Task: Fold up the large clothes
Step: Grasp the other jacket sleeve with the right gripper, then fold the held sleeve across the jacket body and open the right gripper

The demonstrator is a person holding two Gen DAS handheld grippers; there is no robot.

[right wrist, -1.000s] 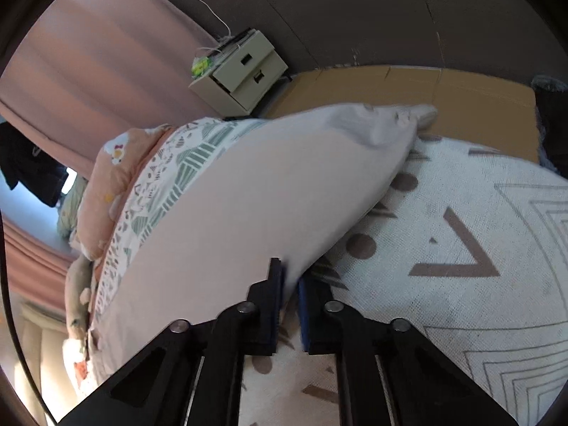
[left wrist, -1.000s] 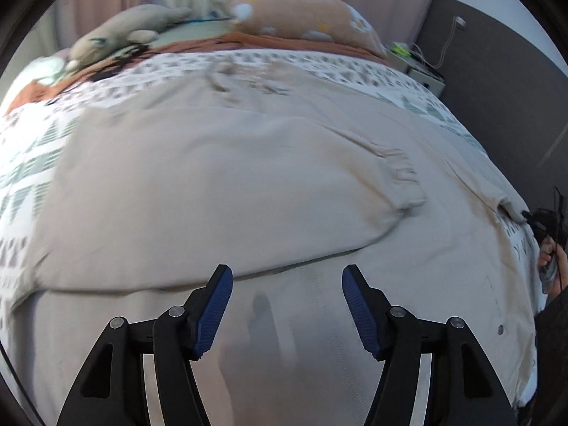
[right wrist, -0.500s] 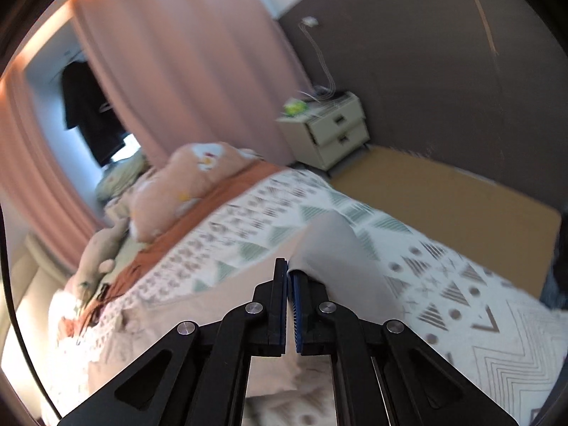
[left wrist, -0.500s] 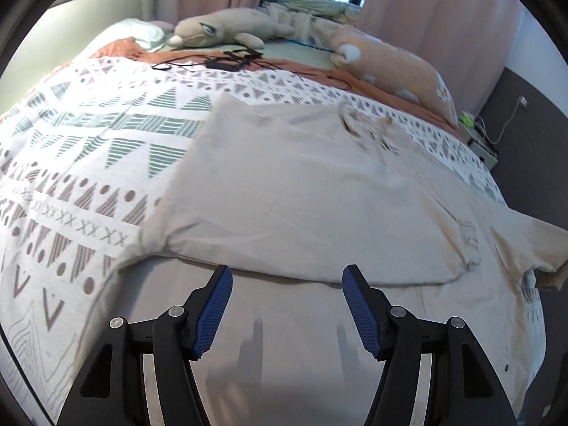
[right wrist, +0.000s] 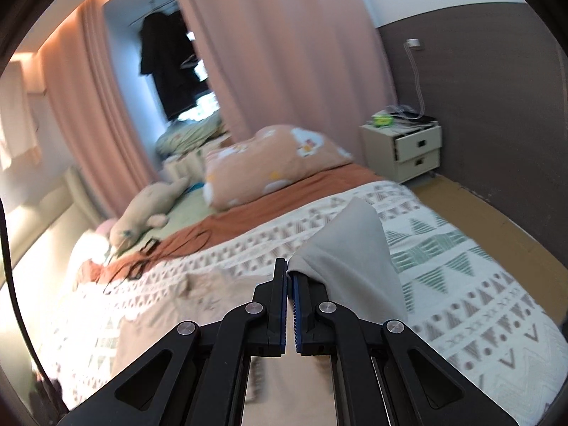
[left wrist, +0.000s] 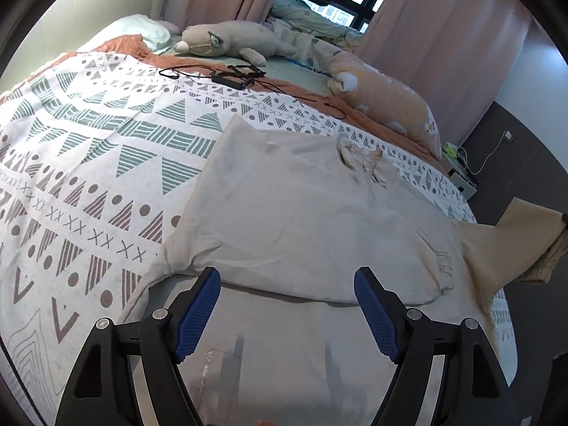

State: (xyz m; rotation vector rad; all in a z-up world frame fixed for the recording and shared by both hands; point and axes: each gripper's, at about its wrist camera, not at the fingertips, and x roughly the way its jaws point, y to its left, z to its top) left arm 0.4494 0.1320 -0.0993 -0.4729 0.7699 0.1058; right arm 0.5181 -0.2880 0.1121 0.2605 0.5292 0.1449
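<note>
My left gripper (left wrist: pixel 287 314) hovers low over the near hem of a beige sweatshirt (left wrist: pixel 301 213), its blue-padded jaws spread wide and holding nothing. The sweatshirt lies flat across the patterned bedspread (left wrist: pixel 88 163), one sleeve already folded across its body, collar toward the far end of the bed. At the right edge of my left view, the other sleeve (left wrist: pixel 511 245) is lifted clear of the bed. My right gripper (right wrist: pixel 289 285) has that sleeve (right wrist: pixel 351 252): its jaws are pressed nearly together, pinching the fabric, which drapes in a peak over the right finger. Beyond the sweatshirt, a black cable (left wrist: pixel 227 74) trails over a rust-coloured sheet (left wrist: pixel 301 90). Farther back rest a plush toy (left wrist: pixel 227 41) and a peach pillow (right wrist: pixel 273 161). A nightstand (right wrist: pixel 408 149) stands far right beside pink curtains (right wrist: pixel 284 53).
</note>
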